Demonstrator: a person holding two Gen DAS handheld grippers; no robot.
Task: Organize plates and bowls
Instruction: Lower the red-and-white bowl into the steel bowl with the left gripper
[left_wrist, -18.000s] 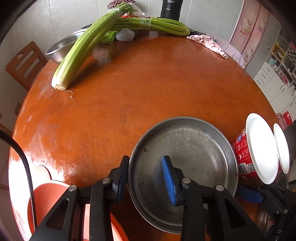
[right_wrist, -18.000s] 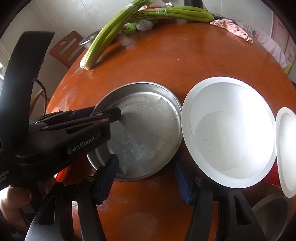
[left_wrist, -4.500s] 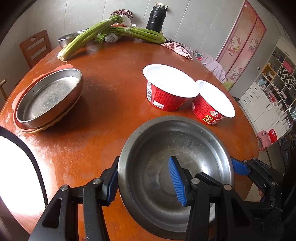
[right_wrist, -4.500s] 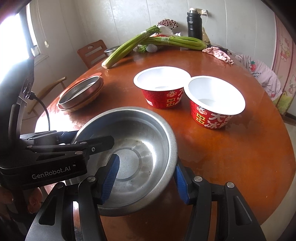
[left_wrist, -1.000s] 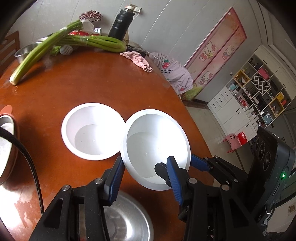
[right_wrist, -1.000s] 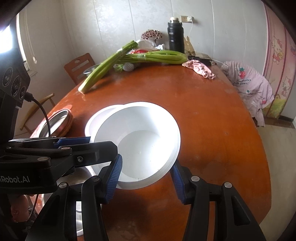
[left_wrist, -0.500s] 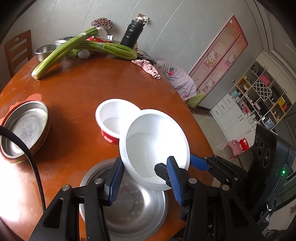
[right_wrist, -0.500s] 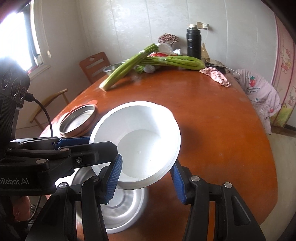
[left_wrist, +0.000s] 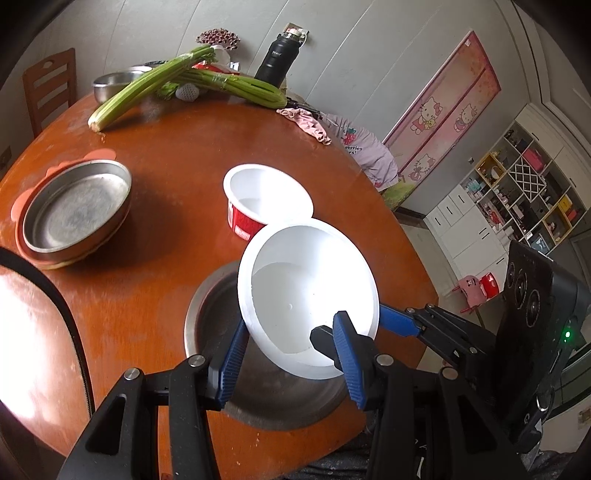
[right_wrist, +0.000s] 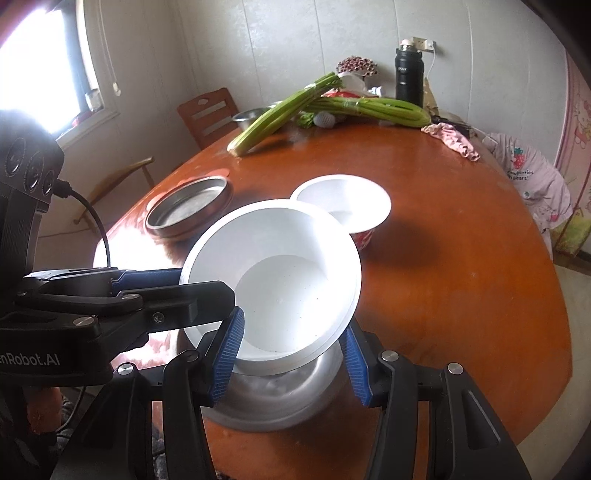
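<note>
On the round wooden table we are holding a white bowl above the steel bowl. The left gripper and right gripper are both gripping its rim. It is seeming light and bendable, so opposite rim points are best. Beyond our claws, another paper bowl is standing near.

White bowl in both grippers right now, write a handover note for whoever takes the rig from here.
Left gripper and right gripper: both shut on the white bowl, held tilted in the air over the steel bowl at the near table edge.
Second red-and-white bowl stands mid-table. Steel plate sits on the orange plate, far left.
Done: plates stacked.
Left: probably set the held bowl down and nest the bowls.
</note>
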